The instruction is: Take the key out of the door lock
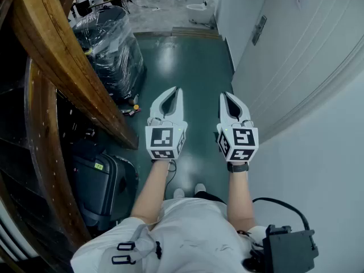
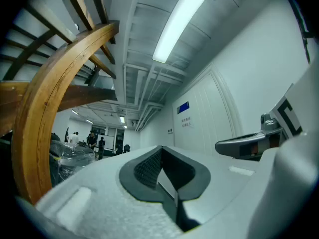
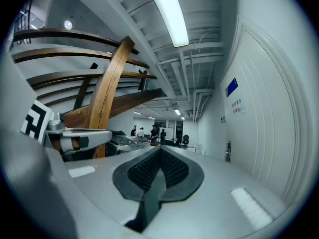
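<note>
The white door (image 1: 301, 56) stands along the right wall, with its dark lock plate (image 1: 259, 29) far ahead of both grippers. In the right gripper view the lock plate (image 3: 228, 151) is small and distant, and no key can be made out on it. My left gripper (image 1: 178, 90) and right gripper (image 1: 224, 95) are held side by side at waist height over the dark green floor (image 1: 193, 67). Both are shut and hold nothing. The left gripper's jaws (image 2: 160, 149) meet at their tips, as do the right gripper's jaws (image 3: 160, 149).
A curved wooden stair rail (image 1: 68, 67) runs along the left. Beside it are a plastic-wrapped bundle (image 1: 111, 44) and a black suitcase (image 1: 102, 189). The corridor leads to a far room with people (image 3: 149, 132) and chairs. Signs (image 3: 234, 96) hang on the door.
</note>
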Available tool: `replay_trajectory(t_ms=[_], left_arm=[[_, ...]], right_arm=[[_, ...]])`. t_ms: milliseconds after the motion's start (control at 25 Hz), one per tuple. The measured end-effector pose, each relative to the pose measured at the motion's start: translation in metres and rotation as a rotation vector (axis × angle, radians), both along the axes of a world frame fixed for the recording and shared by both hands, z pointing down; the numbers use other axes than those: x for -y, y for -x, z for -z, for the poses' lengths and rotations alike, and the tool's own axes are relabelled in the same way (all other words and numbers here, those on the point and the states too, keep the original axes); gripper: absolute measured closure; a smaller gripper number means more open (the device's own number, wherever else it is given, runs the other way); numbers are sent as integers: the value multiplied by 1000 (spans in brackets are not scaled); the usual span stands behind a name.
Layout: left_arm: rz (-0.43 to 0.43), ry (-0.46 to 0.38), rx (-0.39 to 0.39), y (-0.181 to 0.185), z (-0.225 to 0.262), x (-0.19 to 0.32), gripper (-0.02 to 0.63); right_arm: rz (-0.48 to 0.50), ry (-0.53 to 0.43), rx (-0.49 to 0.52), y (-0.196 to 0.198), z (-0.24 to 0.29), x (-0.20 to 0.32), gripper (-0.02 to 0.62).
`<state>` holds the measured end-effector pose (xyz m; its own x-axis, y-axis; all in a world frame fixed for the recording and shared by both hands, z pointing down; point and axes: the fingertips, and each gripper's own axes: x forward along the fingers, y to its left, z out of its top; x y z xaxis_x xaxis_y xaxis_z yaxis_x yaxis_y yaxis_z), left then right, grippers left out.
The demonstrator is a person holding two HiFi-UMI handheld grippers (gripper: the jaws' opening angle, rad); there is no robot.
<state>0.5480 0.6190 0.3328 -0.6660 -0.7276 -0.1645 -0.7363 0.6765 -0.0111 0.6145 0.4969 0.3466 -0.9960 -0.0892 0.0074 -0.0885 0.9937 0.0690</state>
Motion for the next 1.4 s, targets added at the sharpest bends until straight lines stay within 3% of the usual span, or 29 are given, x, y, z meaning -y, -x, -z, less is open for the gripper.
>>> replay_trajectory(t_ms=[120, 280, 440, 560, 760, 960, 1160, 1400], left_arm=[[36, 60, 36, 6, 2, 8, 611], [51, 76, 87, 0, 8, 27, 612], [74, 97, 89, 1, 7, 45, 612], [121, 99, 52, 10, 6, 50, 611], [122, -24, 36, 6, 14, 57, 608], [116, 64, 39, 8, -1, 78, 606], [134, 74, 5, 14, -15, 86, 606], [144, 78, -49, 74, -38, 108, 607]], right_arm=[[-17, 9, 4, -4, 1, 14, 594], [-34, 19, 23, -9, 5, 45, 594], [-26, 2, 2, -12, 2, 77, 594], [-20, -40, -11, -10, -2, 96, 594], [-17, -75, 8, -8, -5, 111, 600], [3, -47, -18, 1, -21, 120, 600], [29, 26, 6, 7, -29, 127, 600], [-18, 42, -6, 48, -39, 160, 598]])
